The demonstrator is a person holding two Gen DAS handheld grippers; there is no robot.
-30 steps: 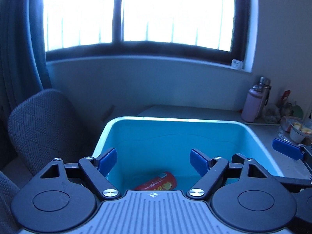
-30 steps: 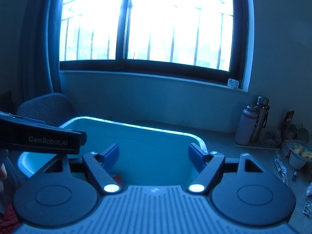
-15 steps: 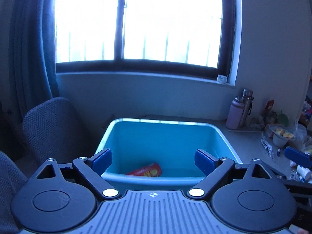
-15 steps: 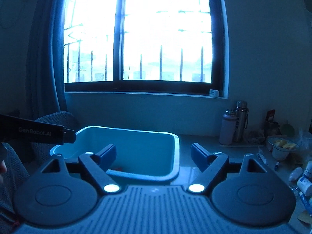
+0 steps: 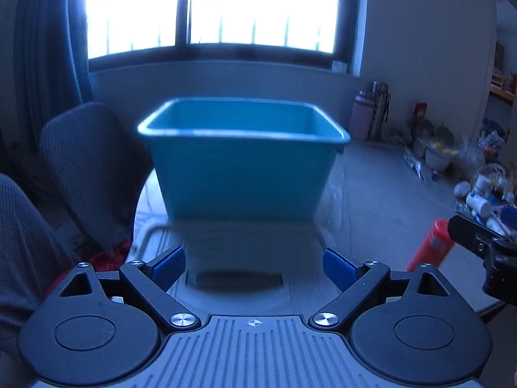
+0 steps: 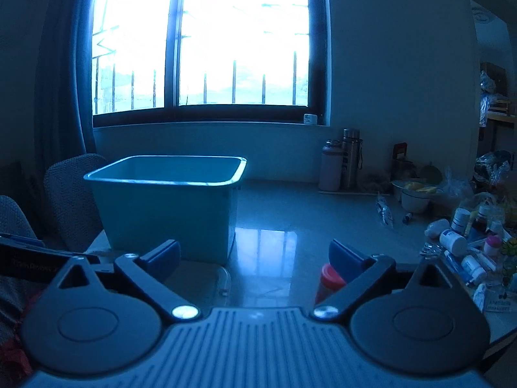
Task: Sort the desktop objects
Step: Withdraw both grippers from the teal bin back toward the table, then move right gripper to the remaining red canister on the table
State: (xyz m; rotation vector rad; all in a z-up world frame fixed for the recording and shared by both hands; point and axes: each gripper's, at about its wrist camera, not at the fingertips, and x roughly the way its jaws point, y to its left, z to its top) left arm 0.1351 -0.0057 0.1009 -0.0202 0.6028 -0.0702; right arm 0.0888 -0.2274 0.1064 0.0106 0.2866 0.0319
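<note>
Desktop objects, left wrist view: bottles and packets (image 5: pixel 481 194) lie scattered at the far right of the table (image 5: pixel 371 194)
Bin, left wrist view: teal bin (image 5: pixel 242 168) stands upright on the table, straight ahead of the left gripper (image 5: pixel 255 263), well apart from the clutter
Left gripper fingers: spread wide, blue pads (image 5: pixel 169 263) apart, nothing between them
Red can, left wrist view: red can (image 5: pixel 431 245) stands on the table to the right, just beside the tip of the right gripper (image 5: pixel 475 236)
Chair, left wrist view: grey chair (image 5: pixel 87 161) to the left of the bin
Desktop objects, right wrist view: small bottles and packets (image 6: pixel 468 245) crowd the right side of the table (image 6: pixel 307 213)
Bin, right wrist view: bin (image 6: pixel 168 200) on the table, ahead and left
Right gripper fingers: right gripper (image 6: pixel 255 257) jaws opening, pads (image 6: pixel 345 258) spread, nothing pinched
Red can, right wrist view: can (image 6: pixel 329 279) upright, partly hidden behind the right finger; contact cannot be told
Flasks, right wrist view: two flasks (image 6: pixel 342 163) stand against the far wall, under the window (image 6: pixel 206 42)
</note>
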